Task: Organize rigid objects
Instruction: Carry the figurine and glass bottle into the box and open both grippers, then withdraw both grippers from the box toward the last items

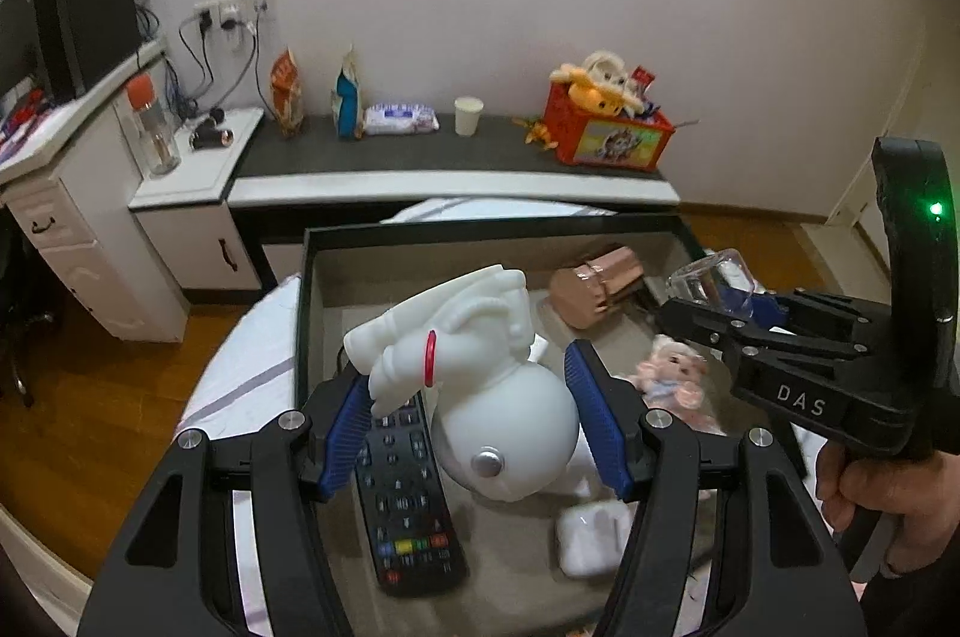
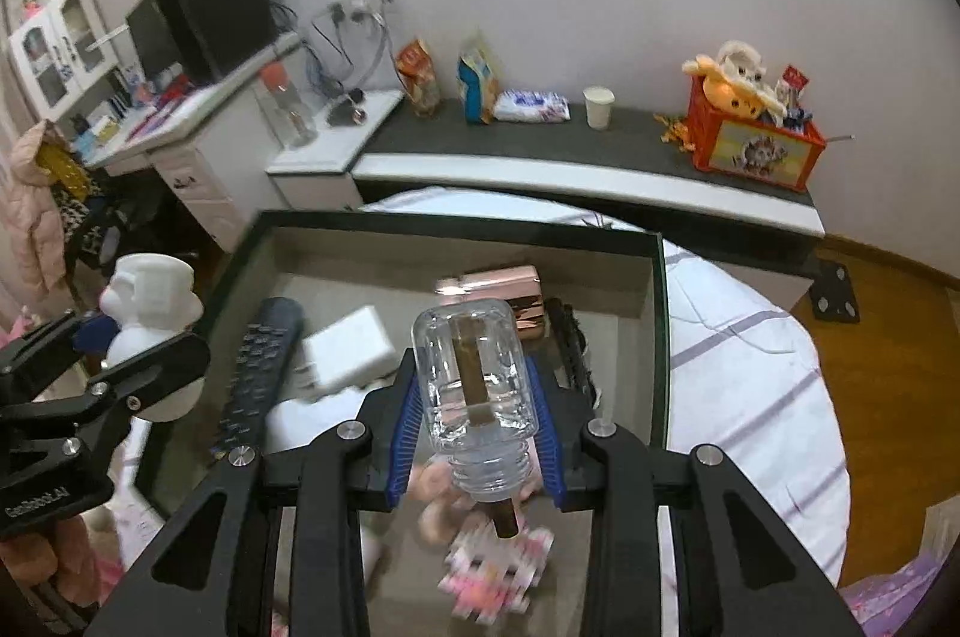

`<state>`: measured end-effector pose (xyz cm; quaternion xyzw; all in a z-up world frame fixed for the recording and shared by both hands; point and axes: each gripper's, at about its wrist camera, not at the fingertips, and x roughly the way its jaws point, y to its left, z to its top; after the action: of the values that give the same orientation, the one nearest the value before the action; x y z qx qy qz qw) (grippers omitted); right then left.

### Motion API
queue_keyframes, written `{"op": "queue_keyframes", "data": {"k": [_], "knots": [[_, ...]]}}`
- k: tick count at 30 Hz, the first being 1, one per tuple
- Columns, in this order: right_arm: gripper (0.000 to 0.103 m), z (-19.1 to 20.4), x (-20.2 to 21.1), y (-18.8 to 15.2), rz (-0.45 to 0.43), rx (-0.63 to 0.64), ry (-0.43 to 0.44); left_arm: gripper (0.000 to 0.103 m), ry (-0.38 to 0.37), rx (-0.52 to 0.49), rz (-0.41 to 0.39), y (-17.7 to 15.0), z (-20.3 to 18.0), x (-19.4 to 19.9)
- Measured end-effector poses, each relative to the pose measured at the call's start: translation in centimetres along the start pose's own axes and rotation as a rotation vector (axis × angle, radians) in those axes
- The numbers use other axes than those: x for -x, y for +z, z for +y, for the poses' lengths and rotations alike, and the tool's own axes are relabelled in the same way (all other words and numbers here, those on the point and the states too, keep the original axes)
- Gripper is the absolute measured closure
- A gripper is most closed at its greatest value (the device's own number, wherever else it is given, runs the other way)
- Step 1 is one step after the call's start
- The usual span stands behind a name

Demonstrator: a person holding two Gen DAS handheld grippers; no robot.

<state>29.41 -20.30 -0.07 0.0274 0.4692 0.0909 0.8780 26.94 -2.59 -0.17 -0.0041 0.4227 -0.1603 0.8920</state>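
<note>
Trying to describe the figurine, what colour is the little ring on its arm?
Red ring on the white figurine; clearest in the left wrist view.

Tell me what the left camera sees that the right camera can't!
Only the left view shows the small doll in the box and the red ring on the white figure held in the left claw.

Only the right view shows the brown stick inside the clear bottle held in the right claw, plus the pink jacket at the far left.

Both show the box, the remote, the rose-gold item, the paper cup and the red toy bin.
</note>
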Motion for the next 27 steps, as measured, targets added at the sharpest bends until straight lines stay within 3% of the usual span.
{"op": "queue_keyframes", "data": {"k": [8,10,12,14,16,22,23,27], "knots": [[0.067,0.0,-1.9,-0.3,0.035,0.015,-0.030,0.038,0.019,-0.009,0.064,-0.2,-0.3,-3.4],[0.050,0.3,-1.4,-0.4,0.021,0.029,-0.033,0.033,0.026,-0.007,0.057,-0.2,-0.3,-3.0],[0.026,0.4,-0.6,-0.4,-0.006,0.030,-0.033,0.022,0.029,-0.007,0.037,-0.2,-0.3,-2.1],[0.023,0.8,0.0,-0.4,-0.019,0.033,-0.027,0.006,0.046,-0.013,0.013,-0.3,-0.5,-0.9],[0.021,1.2,0.9,-0.5,-0.028,0.037,-0.037,0.000,0.056,-0.020,-0.007,-0.3,-0.6,0.2],[0.012,1.5,4.5,-2.0,-0.082,-0.010,-0.080,0.000,0.114,-0.055,-0.060,-1.4,-1.7,4.8],[0.000,1.4,5.2,-2.4,-0.097,-0.022,-0.075,0.000,0.114,-0.056,-0.069,-1.7,-1.9,5.5],[0.000,1.8,8.4,-4.7,-0.154,-0.046,-0.066,0.000,0.108,-0.057,-0.104,-3.4,-2.7,8.7]]}}
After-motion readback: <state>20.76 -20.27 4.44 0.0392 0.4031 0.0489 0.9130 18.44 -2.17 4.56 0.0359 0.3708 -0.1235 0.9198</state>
